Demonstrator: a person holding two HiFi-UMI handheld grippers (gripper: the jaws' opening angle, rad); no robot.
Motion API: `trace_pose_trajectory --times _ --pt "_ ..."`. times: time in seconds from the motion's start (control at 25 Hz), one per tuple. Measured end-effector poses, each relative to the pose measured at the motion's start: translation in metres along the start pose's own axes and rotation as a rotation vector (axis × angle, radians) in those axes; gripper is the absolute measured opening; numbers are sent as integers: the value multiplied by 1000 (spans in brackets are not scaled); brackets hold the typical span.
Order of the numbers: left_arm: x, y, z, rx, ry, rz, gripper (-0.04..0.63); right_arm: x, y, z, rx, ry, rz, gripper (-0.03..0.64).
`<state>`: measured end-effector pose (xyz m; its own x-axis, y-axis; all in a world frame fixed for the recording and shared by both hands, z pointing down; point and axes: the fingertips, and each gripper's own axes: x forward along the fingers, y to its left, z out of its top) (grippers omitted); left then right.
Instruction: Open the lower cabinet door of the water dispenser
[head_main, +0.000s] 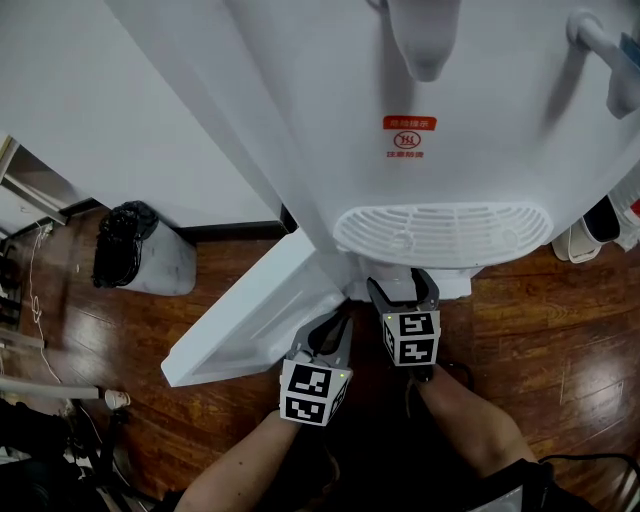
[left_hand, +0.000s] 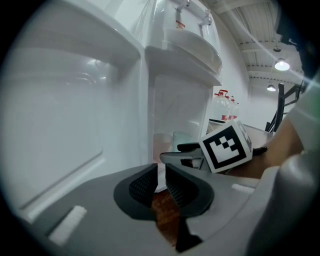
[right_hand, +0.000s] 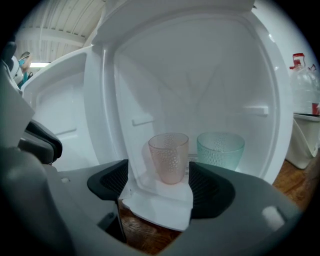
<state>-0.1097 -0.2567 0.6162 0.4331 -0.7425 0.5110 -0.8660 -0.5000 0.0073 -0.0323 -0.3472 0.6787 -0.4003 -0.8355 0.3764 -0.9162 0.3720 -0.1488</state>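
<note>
Lower cabinet door (head_main: 250, 320) swung wide open from the water dispenser (head_main: 450, 100), low over the wooden floor (head_main: 540, 330). Inside, pink cup (right_hand: 169, 157) beside green cup (right_hand: 220, 150). Left claw (left_hand: 161, 172) just beside the door's edge, jaws narrowly apart, gripping nothing. Right claw (right_hand: 157, 170) spread wide, empty, facing the cups.

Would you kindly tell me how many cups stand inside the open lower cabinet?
2. In the right gripper view, a pink cup stands left and a pale green cup right of it; more could sit out of view.
</note>
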Motion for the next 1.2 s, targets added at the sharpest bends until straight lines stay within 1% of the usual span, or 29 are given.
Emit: trace_pose_trajectory --times 0.2,0.44,0.64,0.76,0.8,1.2 --pt "3 -3 -5 -12 13 -33 28 13 -1 0 13 -3 -20 383" --pt "5 -6 -7 6 10 -45 28 22 -1 -1 28 -9 -67 383" --pt "2 -4 -7 -21 3 -57 28 26 -5 1 51 -22 -99 386" --pt "2 -7 -10 -30 8 -81 28 25 -9 0 63 -33 -116 399" --pt "3 -8 -11 -31 9 -86 28 26 -9 0 68 -32 -118 390" --pt "1 -13 -15 -26 13 -112 28 37 -15 -2 40 -15 -135 382"
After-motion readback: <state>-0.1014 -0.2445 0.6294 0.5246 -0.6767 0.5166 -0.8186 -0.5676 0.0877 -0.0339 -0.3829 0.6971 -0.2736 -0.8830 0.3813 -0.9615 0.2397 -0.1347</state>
